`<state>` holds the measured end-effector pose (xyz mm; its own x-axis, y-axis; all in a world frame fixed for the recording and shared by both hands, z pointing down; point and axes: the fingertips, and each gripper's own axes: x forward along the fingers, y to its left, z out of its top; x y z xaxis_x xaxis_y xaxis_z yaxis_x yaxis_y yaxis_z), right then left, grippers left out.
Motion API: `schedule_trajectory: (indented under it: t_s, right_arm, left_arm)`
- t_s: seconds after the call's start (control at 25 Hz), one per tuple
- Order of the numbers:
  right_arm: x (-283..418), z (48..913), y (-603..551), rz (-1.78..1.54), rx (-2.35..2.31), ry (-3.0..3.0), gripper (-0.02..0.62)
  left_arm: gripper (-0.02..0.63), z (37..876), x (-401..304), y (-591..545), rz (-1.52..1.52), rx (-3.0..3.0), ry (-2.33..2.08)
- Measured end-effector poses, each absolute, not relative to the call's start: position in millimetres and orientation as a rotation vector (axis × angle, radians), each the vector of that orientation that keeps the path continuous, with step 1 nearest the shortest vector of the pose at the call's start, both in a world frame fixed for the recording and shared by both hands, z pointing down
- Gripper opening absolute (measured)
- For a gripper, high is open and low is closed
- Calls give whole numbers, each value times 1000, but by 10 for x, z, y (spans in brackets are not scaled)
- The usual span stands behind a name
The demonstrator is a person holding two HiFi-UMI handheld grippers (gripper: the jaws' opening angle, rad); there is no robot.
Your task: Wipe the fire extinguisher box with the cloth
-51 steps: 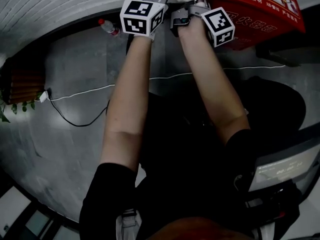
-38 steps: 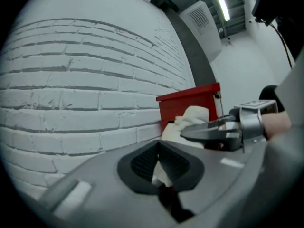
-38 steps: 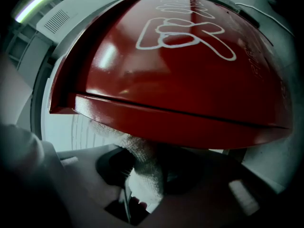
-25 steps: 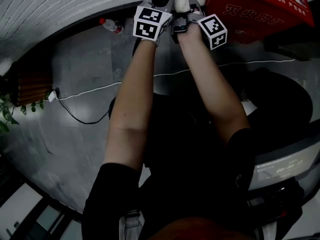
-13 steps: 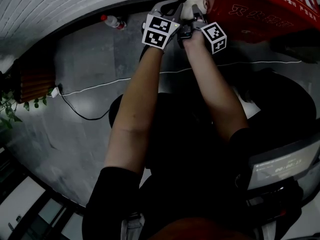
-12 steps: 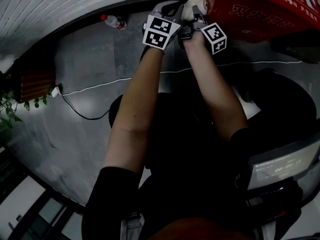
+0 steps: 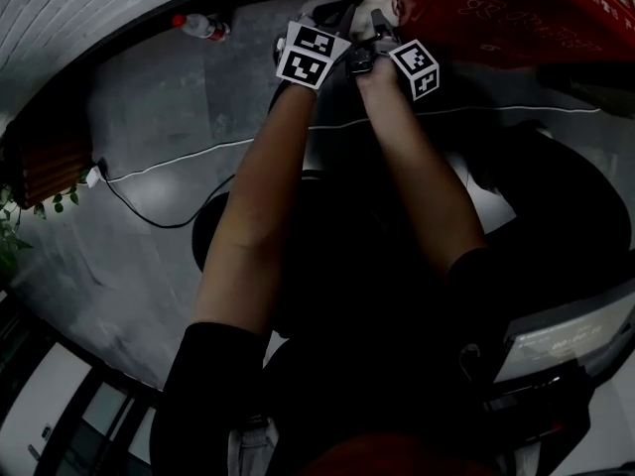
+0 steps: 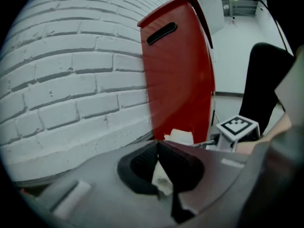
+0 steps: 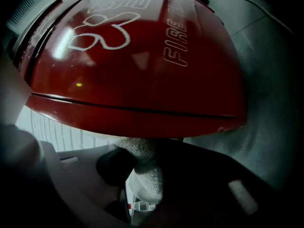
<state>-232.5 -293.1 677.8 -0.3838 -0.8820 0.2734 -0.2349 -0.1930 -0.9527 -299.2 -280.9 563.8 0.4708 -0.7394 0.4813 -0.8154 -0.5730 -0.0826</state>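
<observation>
The red fire extinguisher box point(image 7: 496, 23) stands at the top right of the head view, against a white brick wall point(image 8: 71, 89). A white cloth point(image 7: 377, 6) is bunched at the box's left edge. My left gripper point(image 7: 332, 13) and right gripper point(image 7: 382, 23) sit side by side there, and each is shut on the cloth. In the left gripper view a scrap of cloth point(image 8: 161, 179) shows between the closed jaws, with the box's red side point(image 8: 178, 70) just ahead. In the right gripper view the cloth point(image 9: 145, 167) is pinched under the box's glossy lettered face point(image 9: 137, 56).
A plastic bottle point(image 7: 198, 26) lies on the grey floor by the wall. A white cable point(image 7: 179, 157) runs across the floor to a plug at the left. A potted plant point(image 7: 15, 226) is at the left edge. A dark round base point(image 7: 556, 206) lies under my arms.
Both grippers stayed together on the cloth at the box's left edge and drew slightly closer. The head view shifted, and the box slid toward the top of the frame.
</observation>
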Motion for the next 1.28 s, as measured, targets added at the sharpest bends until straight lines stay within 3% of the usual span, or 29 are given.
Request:
schedule_trajectory:
  t_s: [1.28]
  right_arm:
    - [-2274, 7739, -2715, -1848, -1397, 1445, 140]
  left_arm:
    - [0, 6307, -2803, -2945, 629, 2445, -1294]
